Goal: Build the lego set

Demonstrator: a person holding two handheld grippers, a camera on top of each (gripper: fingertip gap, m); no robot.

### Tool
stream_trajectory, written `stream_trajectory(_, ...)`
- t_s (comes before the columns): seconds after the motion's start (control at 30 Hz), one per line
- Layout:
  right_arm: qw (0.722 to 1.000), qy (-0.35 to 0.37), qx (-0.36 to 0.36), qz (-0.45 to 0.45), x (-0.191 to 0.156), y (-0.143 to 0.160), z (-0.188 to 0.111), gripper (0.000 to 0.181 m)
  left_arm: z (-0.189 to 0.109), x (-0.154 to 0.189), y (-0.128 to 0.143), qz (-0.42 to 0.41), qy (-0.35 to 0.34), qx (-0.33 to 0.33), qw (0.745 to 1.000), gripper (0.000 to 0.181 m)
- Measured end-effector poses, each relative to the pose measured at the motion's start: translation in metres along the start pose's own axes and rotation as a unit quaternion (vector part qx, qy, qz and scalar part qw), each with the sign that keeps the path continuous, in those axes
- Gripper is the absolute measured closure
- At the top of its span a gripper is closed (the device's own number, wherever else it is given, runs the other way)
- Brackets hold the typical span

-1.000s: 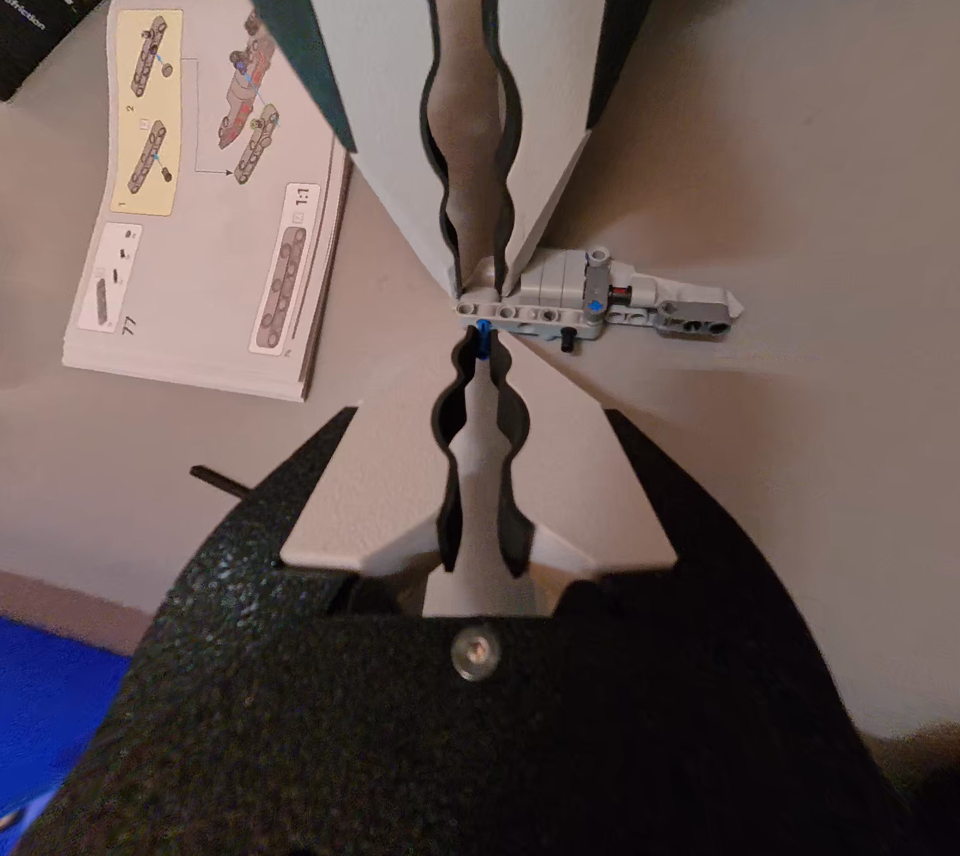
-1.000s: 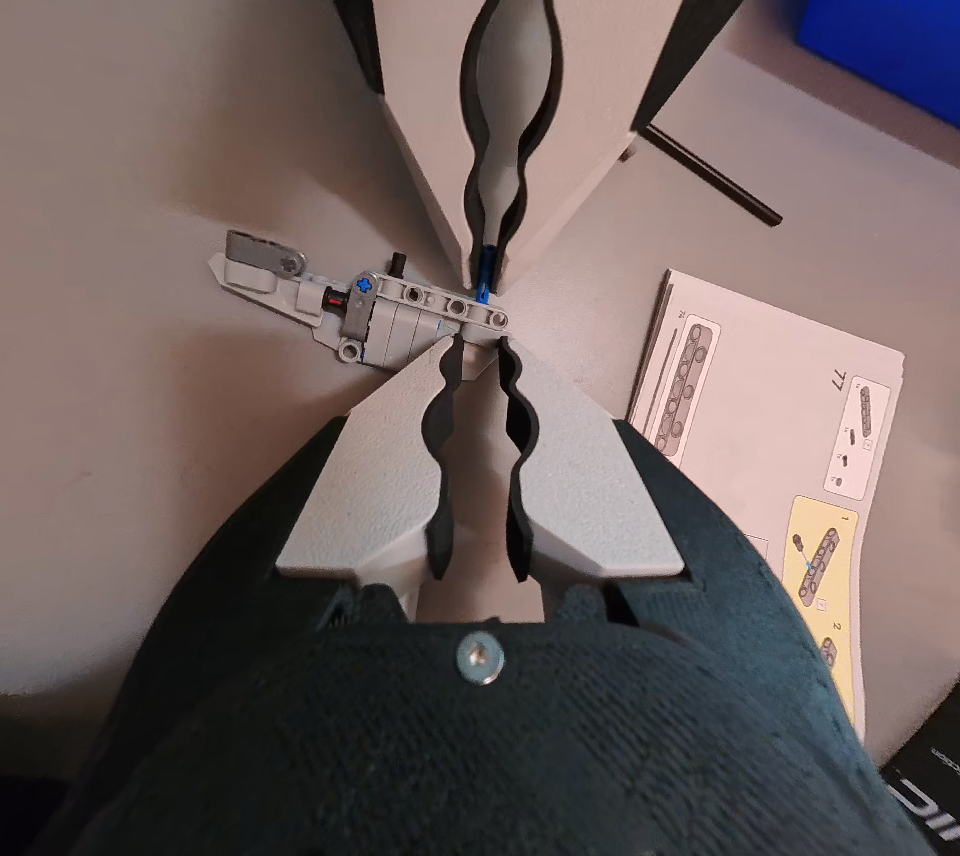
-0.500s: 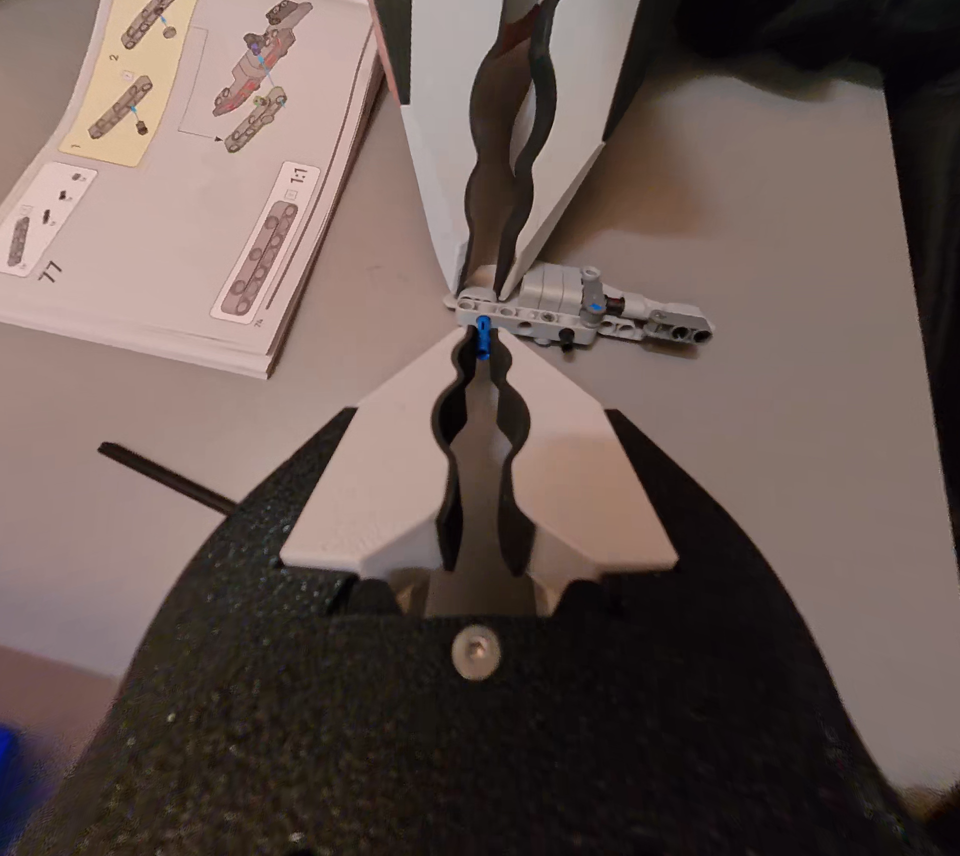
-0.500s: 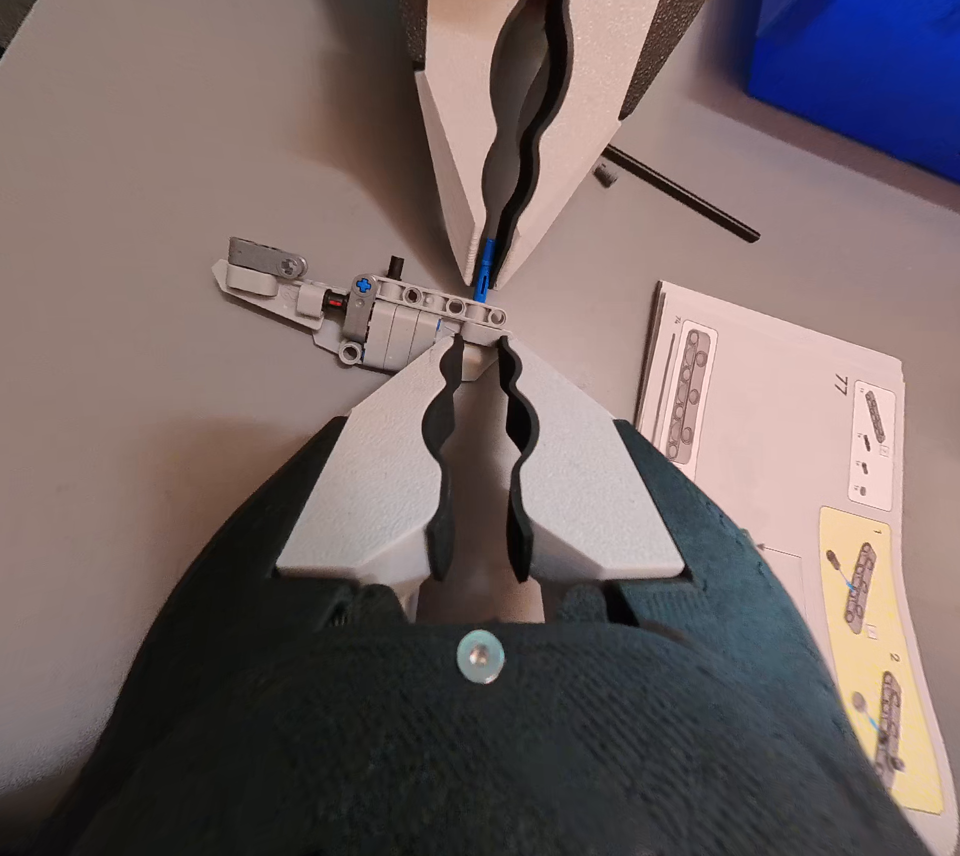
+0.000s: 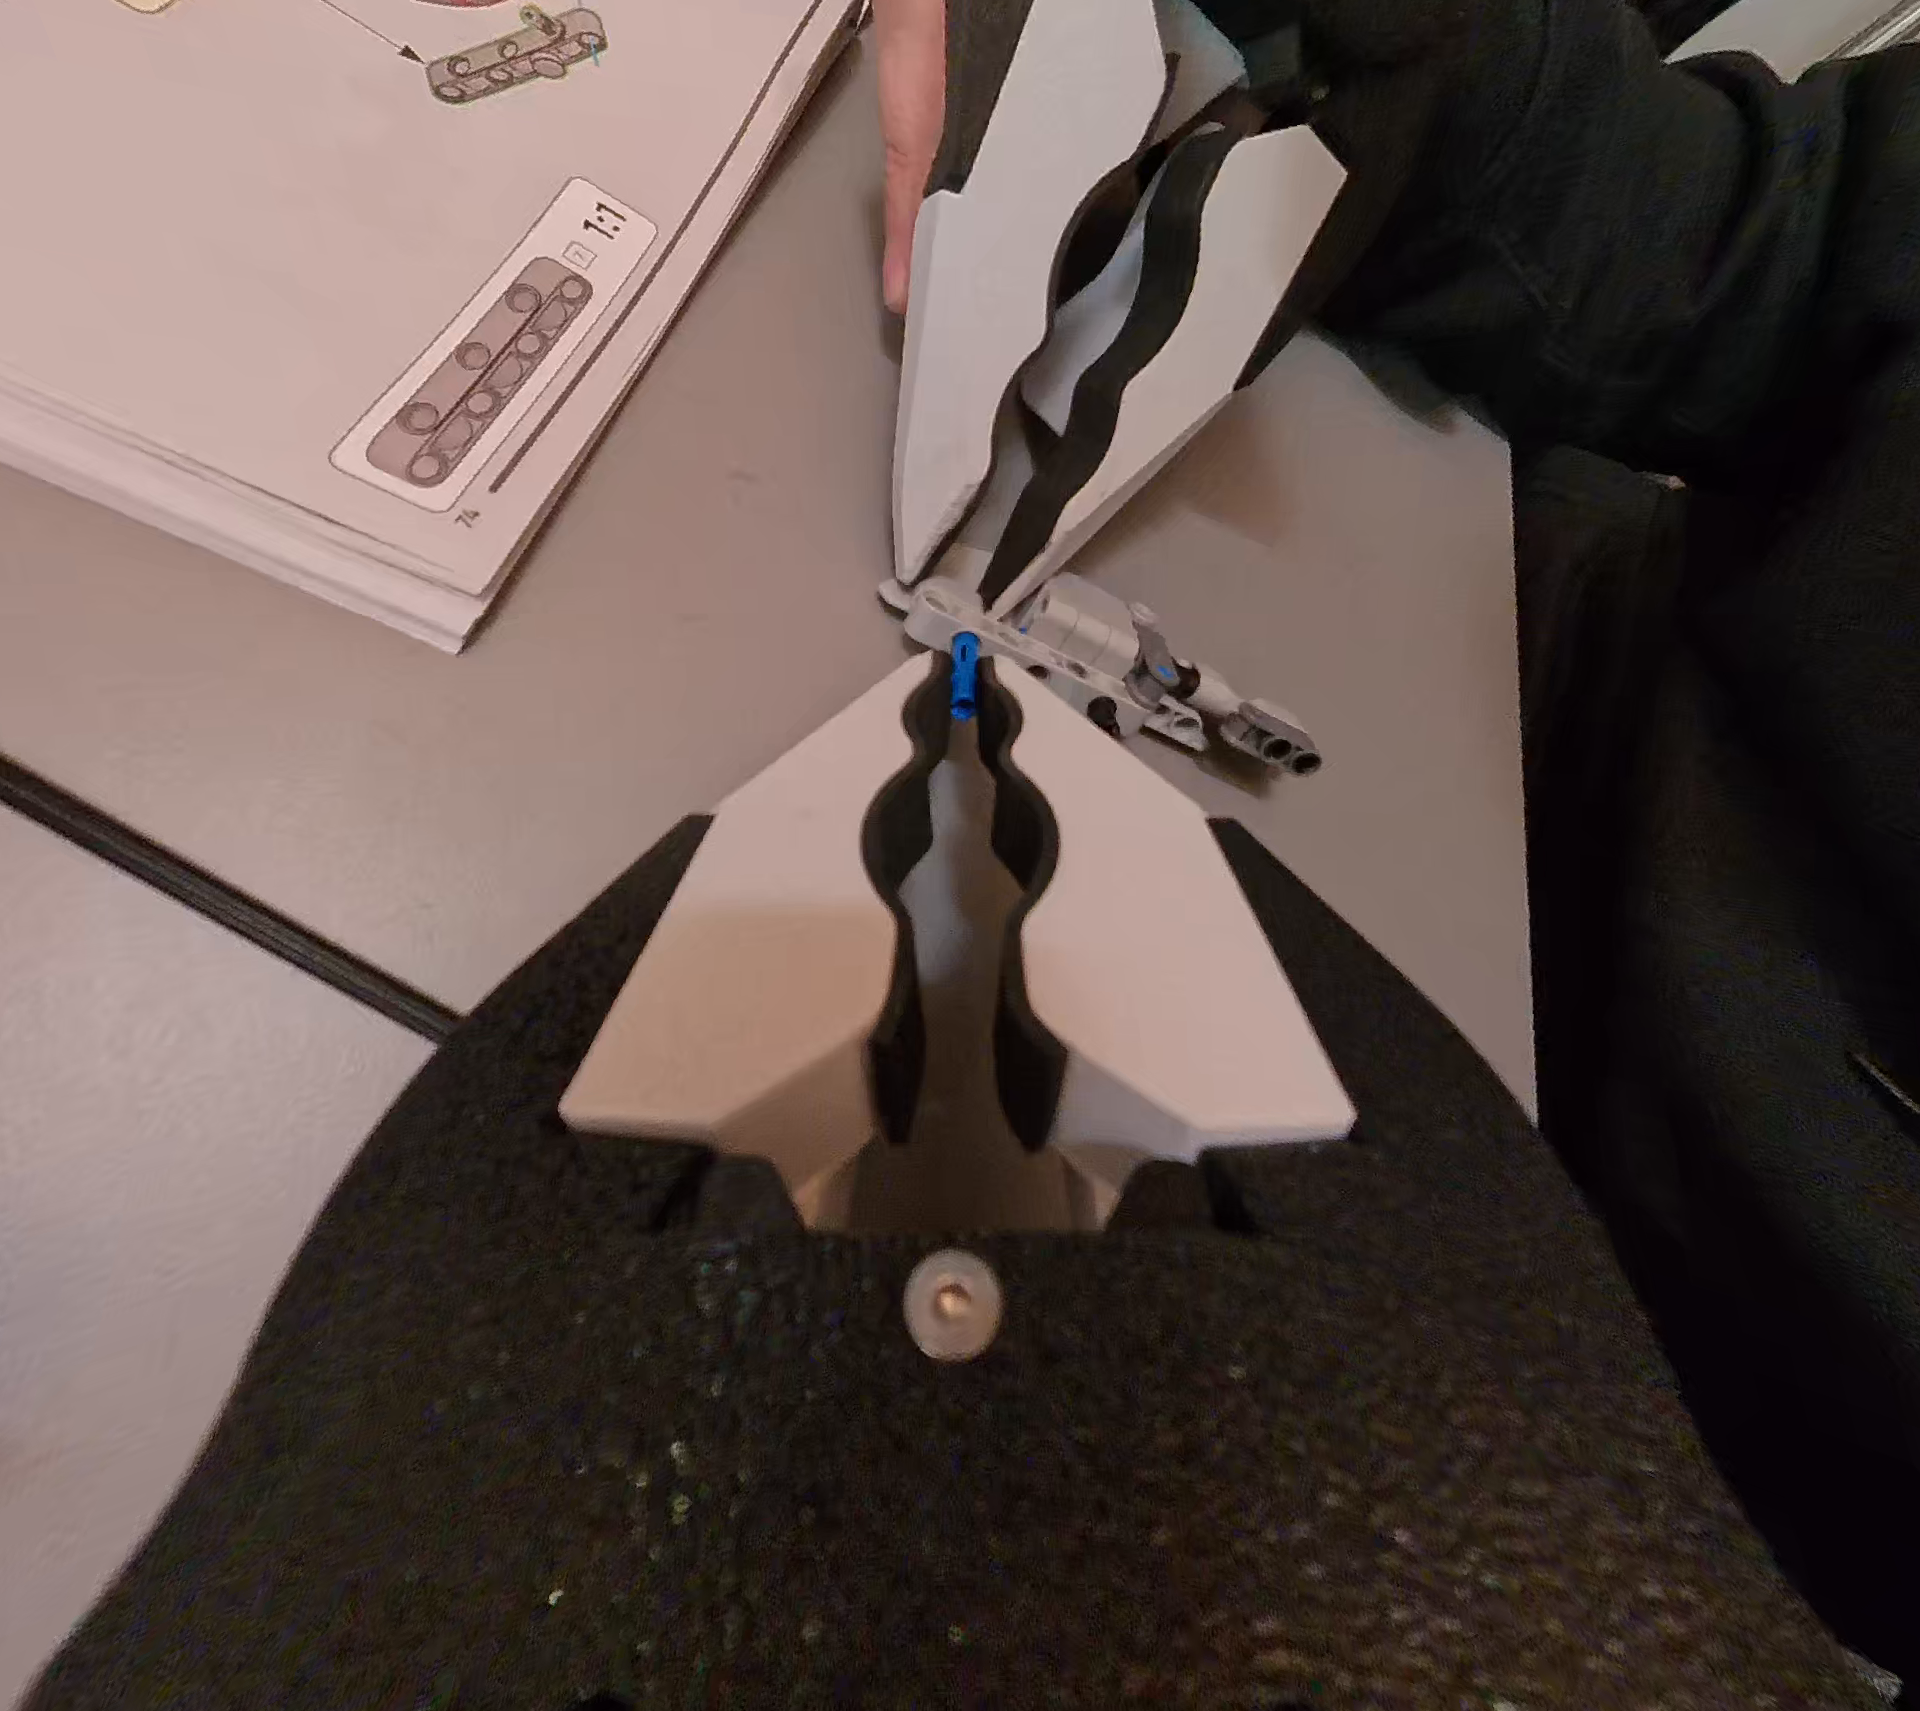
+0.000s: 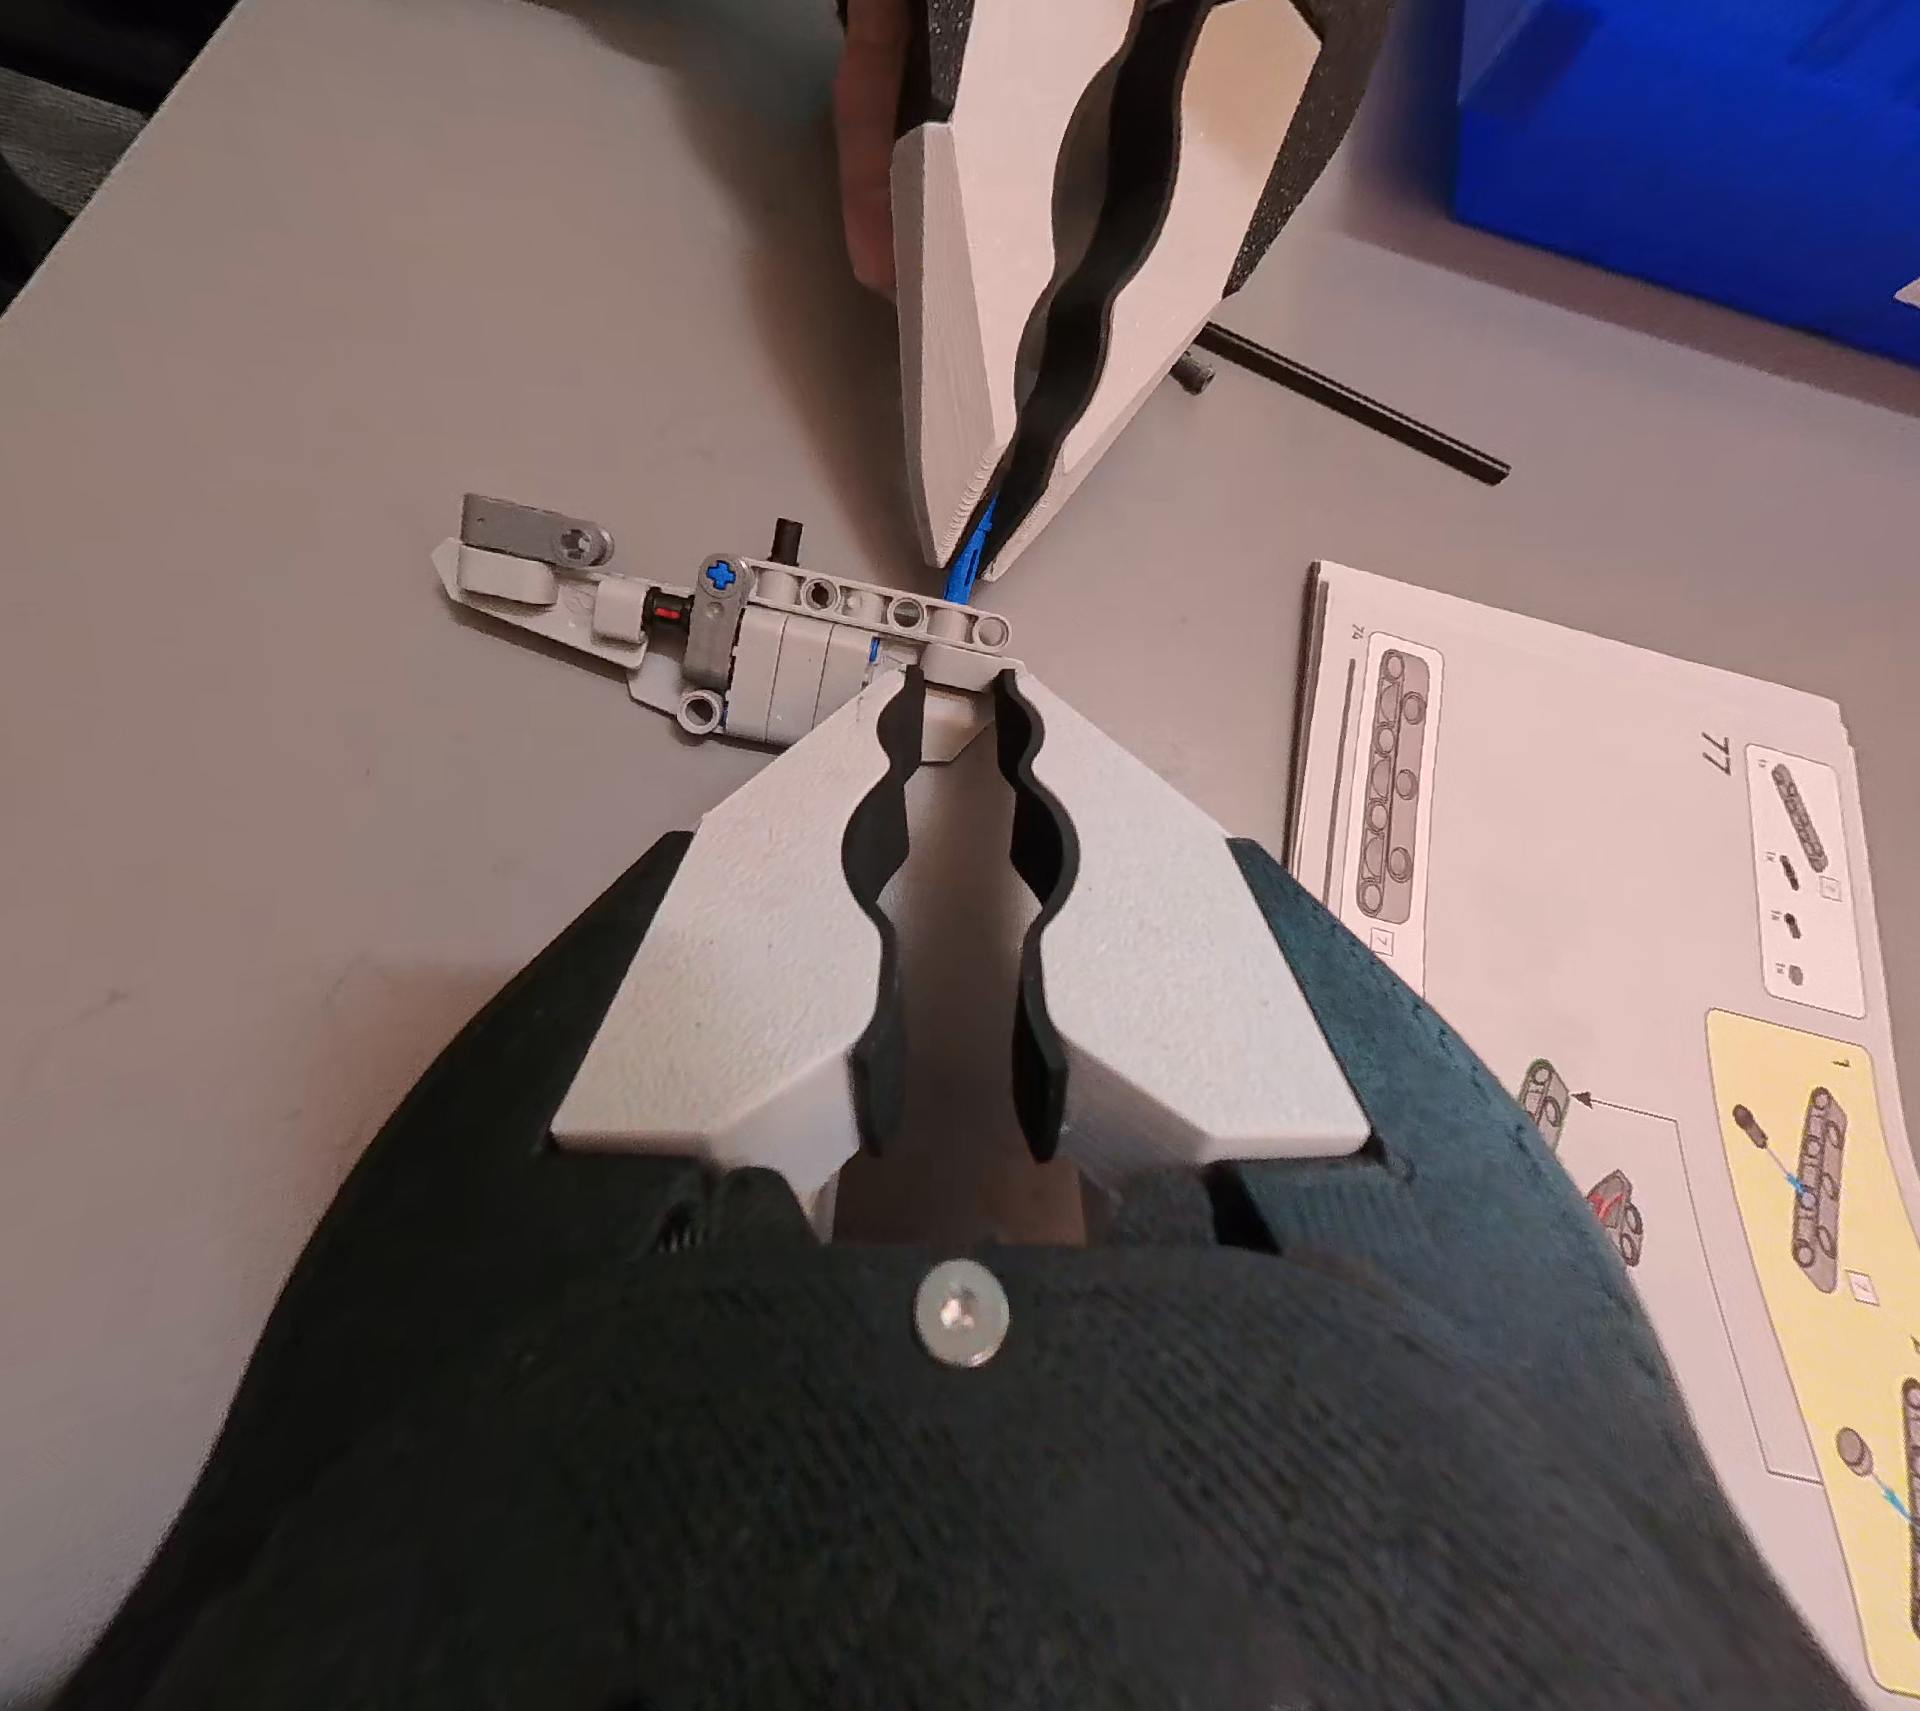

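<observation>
Sitting flat on the grey surface (image 6: 364,311) is the grey lego assembly (image 6: 790,633), and its long holed beam faces up so the pin holes are reachable. The left tool (image 5: 964,695) is closed narrow on a little blue pin (image 5: 963,674), tip right at the end hole of the beam, so I'd guess it's mid-push. The right tool (image 6: 954,685) pinches the near end of the assembly, probably just bracing it so it doesn't skate away while the pin goes in. Off to the side the instruction booklet (image 6: 1558,830) lies open, handy for checking the step. A thin black axle (image 6: 1351,404) lies loose behind the left tool. Further back there's a blue bin (image 6: 1683,51); something red peeks over its rim, can't tell what else is in there.
</observation>
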State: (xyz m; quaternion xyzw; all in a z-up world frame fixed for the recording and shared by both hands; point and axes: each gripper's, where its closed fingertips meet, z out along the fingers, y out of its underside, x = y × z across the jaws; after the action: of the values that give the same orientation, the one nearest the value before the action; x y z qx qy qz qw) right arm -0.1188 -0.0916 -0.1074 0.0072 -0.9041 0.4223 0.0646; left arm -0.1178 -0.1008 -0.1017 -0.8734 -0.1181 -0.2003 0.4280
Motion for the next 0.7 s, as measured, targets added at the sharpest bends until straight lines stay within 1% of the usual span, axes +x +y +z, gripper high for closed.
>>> stream_trajectory(0.03,1.000,0.000,0.000,0.000,0.0000,-0.0001,0.0001,0.169,0.0000,0.0001,-0.0001,0.000,0.000,0.000,1.000,0.179)
stream_trajectory(0.33,1.000,-0.005,-0.001,0.005,0.0000,-0.0001,0.0006,0.169,0.0003,0.0000,-0.0005,-0.008,0.008,-0.001,1.000,0.179)
stream_trajectory(0.47,1.000,0.002,-0.001,-0.002,0.0003,0.0000,0.0006,0.169,0.0028,0.0016,-0.0001,-0.089,0.040,0.010,0.995,0.179)
stream_trajectory(0.57,1.000,0.007,-0.001,-0.007,0.0004,-0.0001,0.0007,0.168,0.0050,0.0016,-0.0002,-0.099,0.027,0.014,0.995,0.179)
stream_trajectory(0.7,1.000,0.004,-0.001,-0.004,0.0005,0.0001,0.0008,0.169,0.0052,0.0011,-0.0003,-0.082,0.012,0.014,0.996,0.179)
